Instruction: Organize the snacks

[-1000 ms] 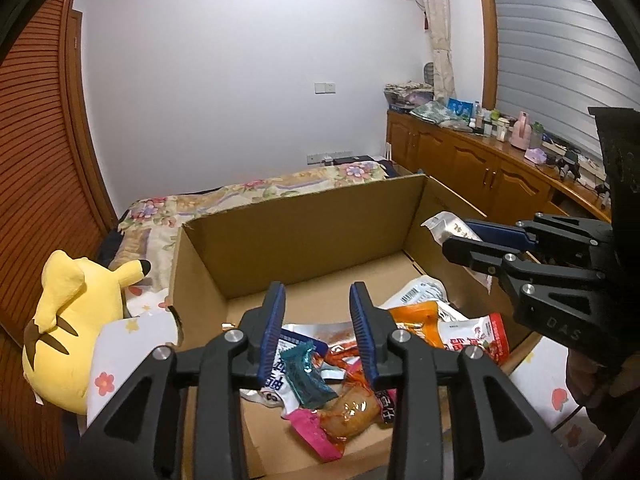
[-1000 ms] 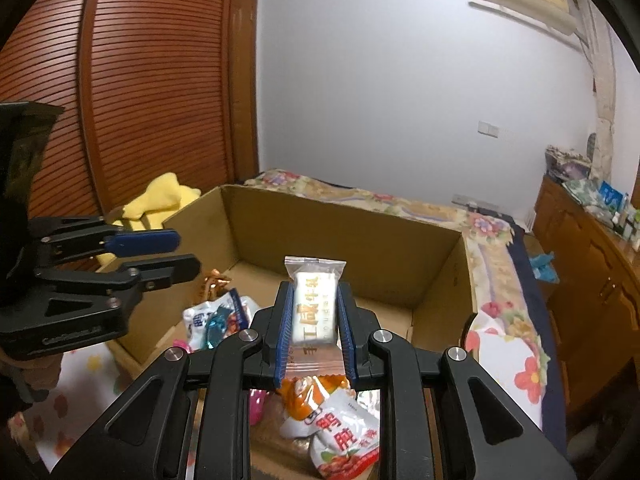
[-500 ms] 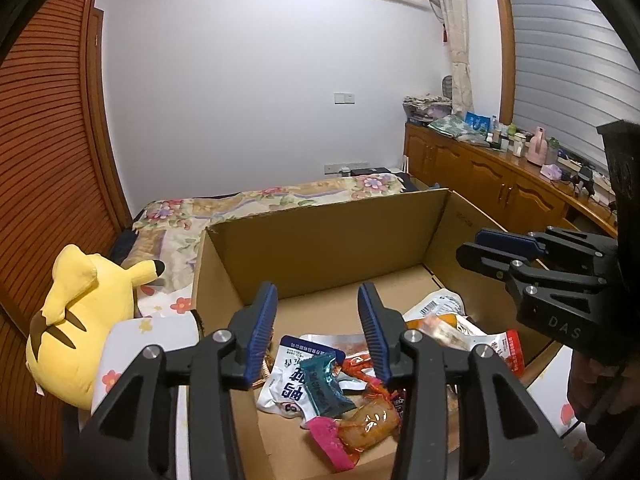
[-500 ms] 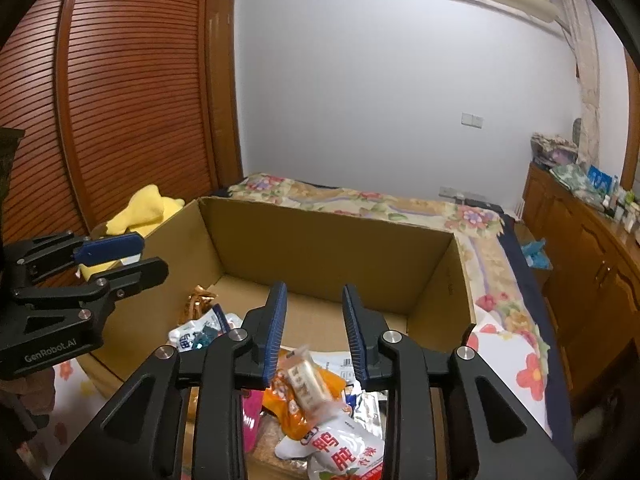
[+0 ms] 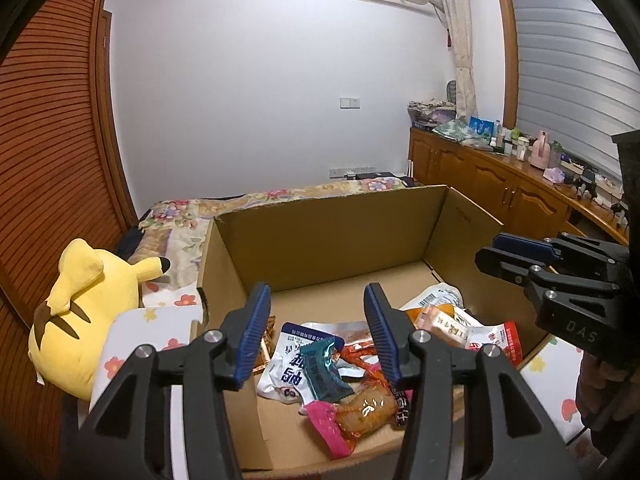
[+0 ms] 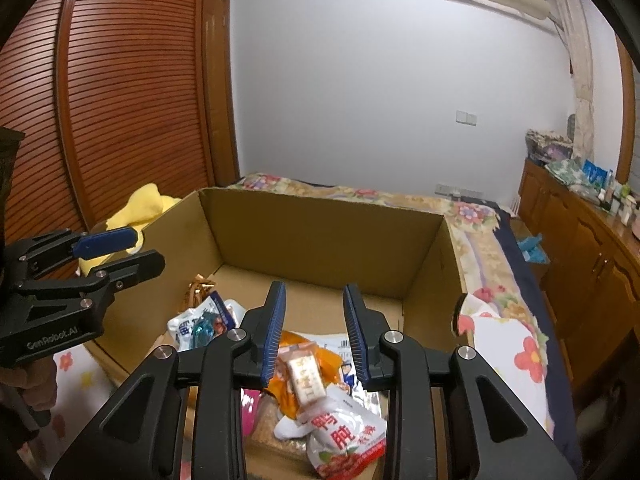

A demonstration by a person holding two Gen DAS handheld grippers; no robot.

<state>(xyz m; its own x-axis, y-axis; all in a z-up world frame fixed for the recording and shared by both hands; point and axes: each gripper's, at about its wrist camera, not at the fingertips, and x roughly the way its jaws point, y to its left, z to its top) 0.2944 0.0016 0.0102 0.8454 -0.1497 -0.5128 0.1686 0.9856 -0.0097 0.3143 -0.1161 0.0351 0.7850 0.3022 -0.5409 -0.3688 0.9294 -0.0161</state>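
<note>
An open cardboard box holds a loose pile of snack packets. On top lies a small white-and-beige packet, resting on an orange bag and a red-and-white pouch. A teal candy lies on a white-and-blue pouch, beside a pink-edged brown packet. My left gripper hovers over the box's left part; its jaws are opening, with nothing between them. My right gripper hangs open above the pile, holding nothing.
A yellow plush toy sits left of the box. The box stands on a white flowered cloth, with a flowered bed behind it. Wooden cabinets with clutter on top line the right wall. Slatted wooden doors line the left.
My right gripper opened and let go of the white-and-beige packet, which dropped onto the pile in the box. The left gripper's jaws have spread wider.
</note>
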